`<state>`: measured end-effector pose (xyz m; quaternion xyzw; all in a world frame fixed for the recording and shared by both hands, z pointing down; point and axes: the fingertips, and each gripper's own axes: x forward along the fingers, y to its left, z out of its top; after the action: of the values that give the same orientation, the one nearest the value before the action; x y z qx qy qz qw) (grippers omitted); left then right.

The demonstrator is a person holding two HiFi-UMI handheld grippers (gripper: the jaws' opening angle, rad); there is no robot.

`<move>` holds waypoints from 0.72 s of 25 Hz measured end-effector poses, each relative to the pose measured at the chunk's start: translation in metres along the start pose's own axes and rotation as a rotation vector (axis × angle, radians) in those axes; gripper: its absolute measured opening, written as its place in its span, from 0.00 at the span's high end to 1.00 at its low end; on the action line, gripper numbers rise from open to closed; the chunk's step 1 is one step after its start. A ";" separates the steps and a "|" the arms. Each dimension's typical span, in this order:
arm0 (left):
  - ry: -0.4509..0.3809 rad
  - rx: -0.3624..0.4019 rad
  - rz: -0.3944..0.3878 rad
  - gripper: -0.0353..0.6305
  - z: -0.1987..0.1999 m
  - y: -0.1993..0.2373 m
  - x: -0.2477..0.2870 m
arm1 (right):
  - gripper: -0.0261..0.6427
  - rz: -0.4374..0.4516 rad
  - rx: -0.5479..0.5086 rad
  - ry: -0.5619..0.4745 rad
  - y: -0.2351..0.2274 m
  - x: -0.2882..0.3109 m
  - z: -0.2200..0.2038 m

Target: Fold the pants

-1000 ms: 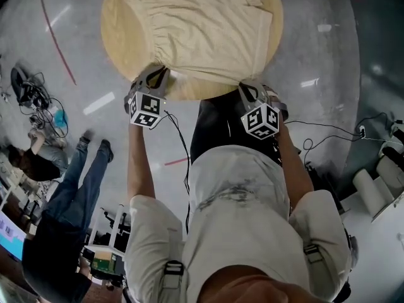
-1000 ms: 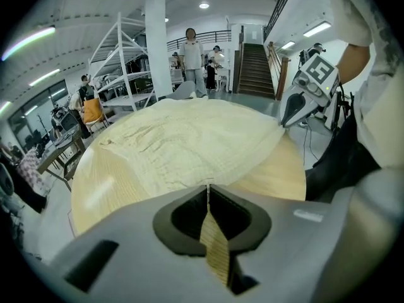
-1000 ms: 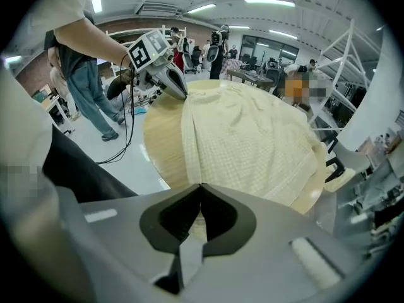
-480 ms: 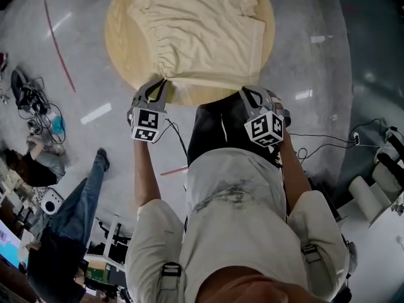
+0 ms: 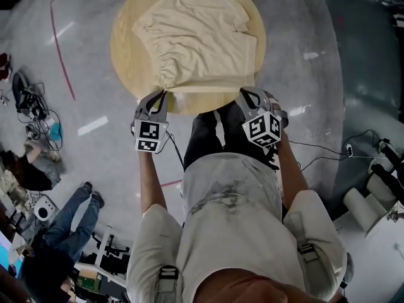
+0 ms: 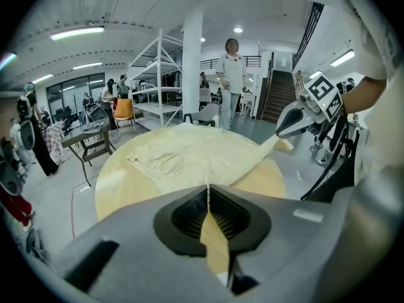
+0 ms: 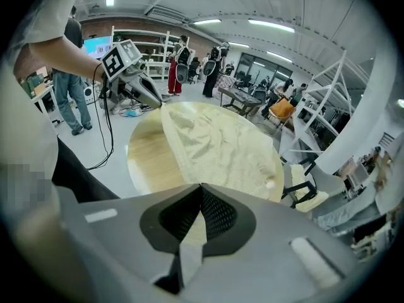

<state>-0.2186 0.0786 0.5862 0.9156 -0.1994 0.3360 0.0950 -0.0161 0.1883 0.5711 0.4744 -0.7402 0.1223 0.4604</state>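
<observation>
Both raised since 1 second ago: left tongs [image 5: 161,96] and right tongs [image 5: 243,94], each clamped on a near corner of the cream pants [image 5: 199,40]. Near edge now off the round bench [image 5: 125,49], rest lying flat there. Probably ready to carry forward into a fold.

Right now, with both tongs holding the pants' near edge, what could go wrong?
1. The left tongs and right tongs each pinch only a thin corner of the pants; it may slip out during the fold.
2. The cloth on the round table is wrinkled, so creases may get folded in.
</observation>
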 end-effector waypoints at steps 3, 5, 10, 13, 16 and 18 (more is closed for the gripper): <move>-0.009 -0.021 0.016 0.92 0.009 -0.003 -0.002 | 0.94 0.000 -0.008 -0.007 -0.012 -0.002 0.002; -0.011 -0.039 0.030 0.92 0.014 -0.002 -0.001 | 0.94 0.007 -0.018 -0.014 -0.020 0.001 0.004; -0.017 -0.085 0.079 0.92 0.032 -0.003 0.009 | 0.94 0.028 -0.048 -0.036 -0.048 0.005 0.003; -0.010 -0.113 0.110 0.92 0.041 -0.005 0.013 | 0.94 0.044 -0.062 -0.056 -0.067 0.006 0.005; 0.001 -0.138 0.142 0.92 0.051 -0.004 0.020 | 0.94 0.061 -0.086 -0.080 -0.091 0.012 0.012; 0.008 -0.157 0.165 0.92 0.059 -0.004 0.023 | 0.94 0.079 -0.107 -0.095 -0.106 0.015 0.017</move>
<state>-0.1671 0.0568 0.5562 0.8844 -0.2997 0.3297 0.1392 0.0591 0.1142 0.5466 0.4249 -0.7849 0.0781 0.4442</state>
